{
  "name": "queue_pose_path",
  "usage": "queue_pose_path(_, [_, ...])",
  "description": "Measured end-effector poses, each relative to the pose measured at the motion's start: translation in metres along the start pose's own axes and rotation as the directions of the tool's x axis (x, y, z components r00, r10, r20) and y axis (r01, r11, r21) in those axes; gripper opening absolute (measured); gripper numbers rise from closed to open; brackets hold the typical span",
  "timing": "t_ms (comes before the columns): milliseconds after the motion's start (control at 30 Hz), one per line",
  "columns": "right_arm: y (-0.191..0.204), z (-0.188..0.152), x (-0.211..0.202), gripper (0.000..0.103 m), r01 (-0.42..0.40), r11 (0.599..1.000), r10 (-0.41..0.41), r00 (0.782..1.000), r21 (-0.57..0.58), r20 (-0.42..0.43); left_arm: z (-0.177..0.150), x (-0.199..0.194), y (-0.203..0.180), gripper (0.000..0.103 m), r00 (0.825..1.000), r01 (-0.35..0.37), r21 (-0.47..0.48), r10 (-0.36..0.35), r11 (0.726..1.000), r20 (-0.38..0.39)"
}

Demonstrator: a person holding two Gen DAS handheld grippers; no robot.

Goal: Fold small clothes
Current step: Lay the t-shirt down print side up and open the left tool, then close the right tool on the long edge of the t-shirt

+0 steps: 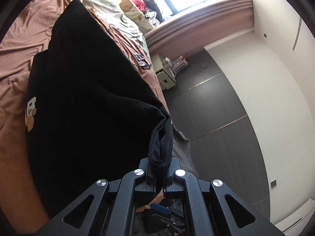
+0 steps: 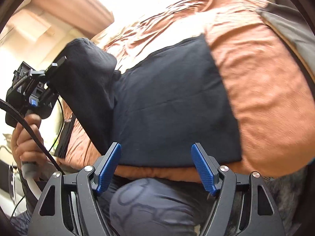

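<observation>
Black soft knit garment w/ a small tan print lies mostly flat on the rust-orange bed cover, one side lifted. Left claw is clamped tight on its bunched hem; right claw gapes wide, empty. Fabric looks light, floppy, prob. droops; best pinched at corners or thick hem.

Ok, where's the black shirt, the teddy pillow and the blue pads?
black shirt (image 2: 173, 102), right wrist view, middle of the flat part
teddy pillow (image 1: 135, 11), left wrist view, on its front
blue pads (image 2: 109, 169), right wrist view, left pad's face
</observation>
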State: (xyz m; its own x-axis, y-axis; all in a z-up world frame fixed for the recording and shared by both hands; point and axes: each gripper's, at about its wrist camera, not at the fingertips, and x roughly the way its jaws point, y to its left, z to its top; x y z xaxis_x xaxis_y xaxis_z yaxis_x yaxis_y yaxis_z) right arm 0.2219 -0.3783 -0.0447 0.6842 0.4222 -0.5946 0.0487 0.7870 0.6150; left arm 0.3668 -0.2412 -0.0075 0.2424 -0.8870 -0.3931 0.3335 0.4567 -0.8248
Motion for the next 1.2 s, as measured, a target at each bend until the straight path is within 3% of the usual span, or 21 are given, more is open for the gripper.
queue_pose_path(100, [-0.016, -0.006, -0.01, 0.072, 0.012, 0.999, -0.012, 1.0, 0.04, 0.005, -0.009, 0.037, -0.007, 0.004, 0.996, -0.004, 0.028, 0.006, 1.0, -0.086])
queue_pose_path(133, [-0.02, -0.006, -0.01, 0.072, 0.014, 0.999, -0.014, 1.0, 0.051, 0.005, -0.014, 0.053, -0.011, 0.005, 0.99, -0.032, 0.05, 0.038, 0.998, -0.132])
queue_pose_path(200, [-0.025, -0.007, -0.014, 0.072, 0.016, 0.998, -0.016, 1.0, 0.065, 0.007, -0.024, 0.078, -0.013, 0.022, 0.971, -0.086, 0.091, 0.104, 0.992, -0.215])
queue_pose_path(300, [-0.032, -0.008, -0.015, 0.072, 0.005, 0.997, -0.005, 1.0, 0.081, 0.008, -0.032, 0.094, -0.009, 0.045, 0.959, -0.082, 0.109, 0.108, 0.991, -0.261])
queue_pose_path(400, [-0.036, -0.008, -0.008, 0.072, -0.002, 0.996, 0.001, 1.0, 0.087, 0.005, -0.031, 0.092, 0.003, 0.056, 0.958, -0.117, 0.103, 0.14, 0.988, -0.251])
queue_pose_path(767, [-0.064, 0.016, 0.031, 0.072, -0.083, 0.985, 0.084, 0.996, 0.154, 0.003, -0.029, 0.056, 0.042, 0.057, 0.943, -0.249, 0.091, 0.263, 0.964, -0.203])
queue_pose_path(1200, [-0.09, 0.04, 0.092, 0.064, -0.189, 0.944, 0.2, 0.98, 0.269, -0.013, -0.031, 0.006, 0.113, 0.057, 0.902, -0.393, 0.021, 0.39, 0.919, -0.185])
